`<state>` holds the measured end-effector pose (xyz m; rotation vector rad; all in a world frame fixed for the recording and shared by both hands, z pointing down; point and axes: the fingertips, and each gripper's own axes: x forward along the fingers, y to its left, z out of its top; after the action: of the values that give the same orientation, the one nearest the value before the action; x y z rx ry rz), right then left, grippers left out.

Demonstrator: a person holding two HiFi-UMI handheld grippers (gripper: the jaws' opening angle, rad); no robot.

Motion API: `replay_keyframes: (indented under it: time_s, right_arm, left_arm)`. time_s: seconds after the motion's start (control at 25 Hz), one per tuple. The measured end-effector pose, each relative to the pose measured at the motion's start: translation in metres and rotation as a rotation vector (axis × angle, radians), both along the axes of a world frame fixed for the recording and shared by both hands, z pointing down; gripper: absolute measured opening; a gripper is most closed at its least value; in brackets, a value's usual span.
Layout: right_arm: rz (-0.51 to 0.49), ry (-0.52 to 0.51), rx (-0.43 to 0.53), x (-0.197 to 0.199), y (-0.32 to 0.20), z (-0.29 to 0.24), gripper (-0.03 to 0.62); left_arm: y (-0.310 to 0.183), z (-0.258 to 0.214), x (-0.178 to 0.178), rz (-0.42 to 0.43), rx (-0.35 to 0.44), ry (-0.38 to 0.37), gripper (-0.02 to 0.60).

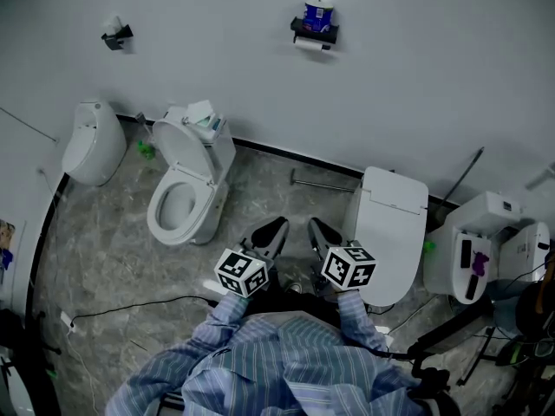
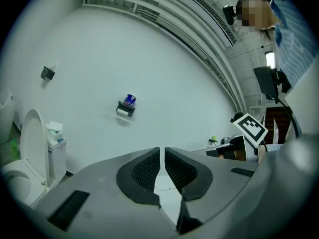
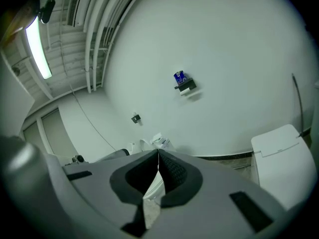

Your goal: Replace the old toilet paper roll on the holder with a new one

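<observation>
The holder is mounted high on the white wall, well apart from both grippers. A white roll is hung under its dark shelf, and a blue-wrapped pack is stood on top. The pack is judged to be the new roll, though its print cannot be read. A second, smaller dark fixture is fixed further left on the same wall. Below, a toilet with a raised lid and a closed toilet are set on the marbled floor. The two grippers are held side by side between the toilets, just ahead of the person's striped sleeves.

The fingers of the left gripper are clenched with only a hairline gap, and nothing is held between them. Those of the right gripper are pressed fully together, likewise on nothing.

No part of the swap is judged to be done; the approach to the wall is the step in hand. The jaws would best be opened before the holder is reached. The white roll is soft, so it should be taken lightly across its width and slid off along its bar, not tugged. Care is needed under the shelf, since the pack could be knocked down by a raised jaw.
</observation>
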<state>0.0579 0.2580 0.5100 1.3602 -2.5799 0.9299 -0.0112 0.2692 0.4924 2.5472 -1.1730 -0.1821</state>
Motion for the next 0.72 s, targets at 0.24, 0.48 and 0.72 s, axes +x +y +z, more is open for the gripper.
replay_keyframes:
  time_s: [0.24, 0.48, 0.72]
  right_arm:
    - [-0.010, 0.000, -0.006, -0.002, 0.002, 0.005, 0.006]
    - [-0.016, -0.017, -0.023, -0.003, -0.002, 0.008, 0.006]
    - [-0.002, -0.015, -0.034, 0.003, -0.012, 0.010, 0.006]
  left_arm:
    - [0.001, 0.003, 0.000, 0.002, -0.005, 0.001, 0.029]
    - [-0.005, 0.004, 0.000, 0.012, -0.008, 0.000, 0.029]
    - [-0.019, 0.003, 0.004, 0.030, -0.011, 0.005, 0.029]
